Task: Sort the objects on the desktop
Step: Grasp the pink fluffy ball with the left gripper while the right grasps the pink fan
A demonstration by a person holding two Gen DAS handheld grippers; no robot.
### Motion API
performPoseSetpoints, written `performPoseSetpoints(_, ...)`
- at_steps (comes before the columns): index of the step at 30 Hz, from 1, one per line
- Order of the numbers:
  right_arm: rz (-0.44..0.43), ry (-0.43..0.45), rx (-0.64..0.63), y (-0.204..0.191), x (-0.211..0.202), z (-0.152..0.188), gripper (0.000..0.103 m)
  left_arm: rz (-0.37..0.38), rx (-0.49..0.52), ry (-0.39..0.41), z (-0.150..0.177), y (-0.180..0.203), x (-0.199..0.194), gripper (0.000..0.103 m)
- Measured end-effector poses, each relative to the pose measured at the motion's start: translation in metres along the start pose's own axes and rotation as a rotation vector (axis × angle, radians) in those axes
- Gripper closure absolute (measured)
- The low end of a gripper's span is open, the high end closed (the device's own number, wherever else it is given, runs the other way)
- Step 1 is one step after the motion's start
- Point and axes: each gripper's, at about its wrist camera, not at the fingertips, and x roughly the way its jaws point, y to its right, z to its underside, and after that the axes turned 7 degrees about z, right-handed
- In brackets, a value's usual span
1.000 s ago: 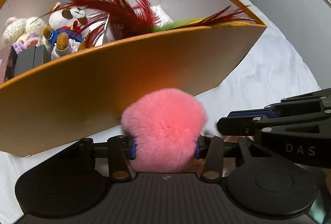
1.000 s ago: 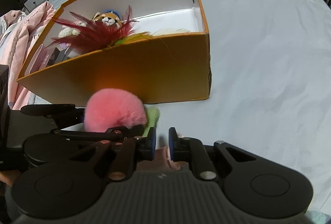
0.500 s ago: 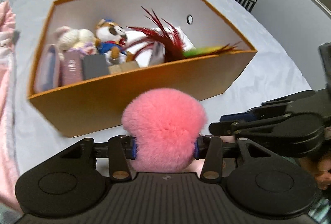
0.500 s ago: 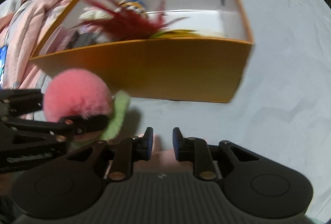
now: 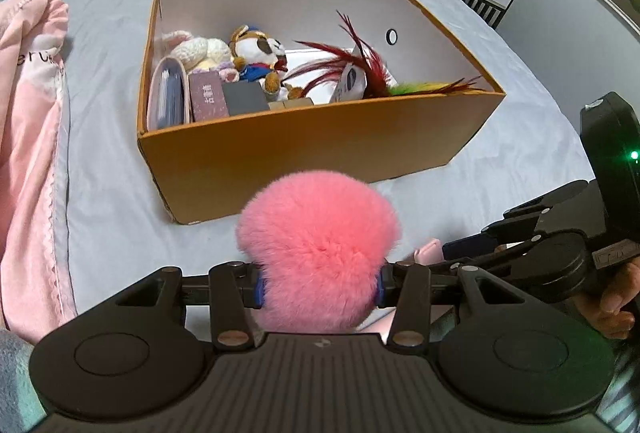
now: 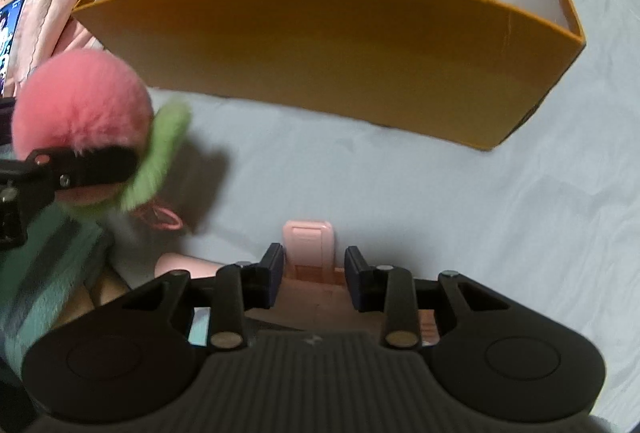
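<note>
Left wrist view: left gripper (image 5: 319, 291) clamps pink pompom (image 5: 318, 253), held above grey sheet (image 5: 112, 217), just in front of orange box (image 5: 304, 149). Box holds plush toys (image 5: 256, 51), red feathers (image 5: 352, 63), small cases (image 5: 208, 99). Right wrist view: right gripper (image 6: 314, 279) spread apart, grasping nothing; pink clip (image 6: 307, 243) lies on sheet between its fingers. Pompom shows green fringe (image 6: 164, 157) on its underside. Pink blanket (image 5: 28, 153) left of box.
</note>
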Motion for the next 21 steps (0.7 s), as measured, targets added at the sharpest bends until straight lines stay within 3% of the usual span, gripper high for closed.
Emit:
performPoseSetpoints(6, -0.024, -0.009, 0.013, -0.001, 0.01, -0.005, 0.065, 0.011, 0.005, -0.016, 0.004, 0.0, 0.005, 0.051)
performPoseSetpoints(8, -0.005, -0.006, 0.008, -0.003, 0.013, -0.007, 0.073, 0.011, 0.001, -0.022, 0.005, -0.001, 0.006, 0.051)
performPoseSetpoints(11, -0.009, 0.01, -0.002, -0.001, 0.01, -0.005, 0.074, 0.012, -0.006, -0.028, 0.006, -0.002, 0.006, 0.051)
performPoseSetpoints(16, 0.005, 0.082, -0.056, -0.009, -0.015, -0.006, 0.075, 0.01, 0.002, -0.054, 0.006, 0.001, 0.012, 0.051)
performPoseSetpoints(21, 0.078, 0.138, -0.163, -0.023, -0.041, -0.004, 0.08, 0.015, 0.012, -0.063, 0.008, 0.004, 0.015, 0.051)
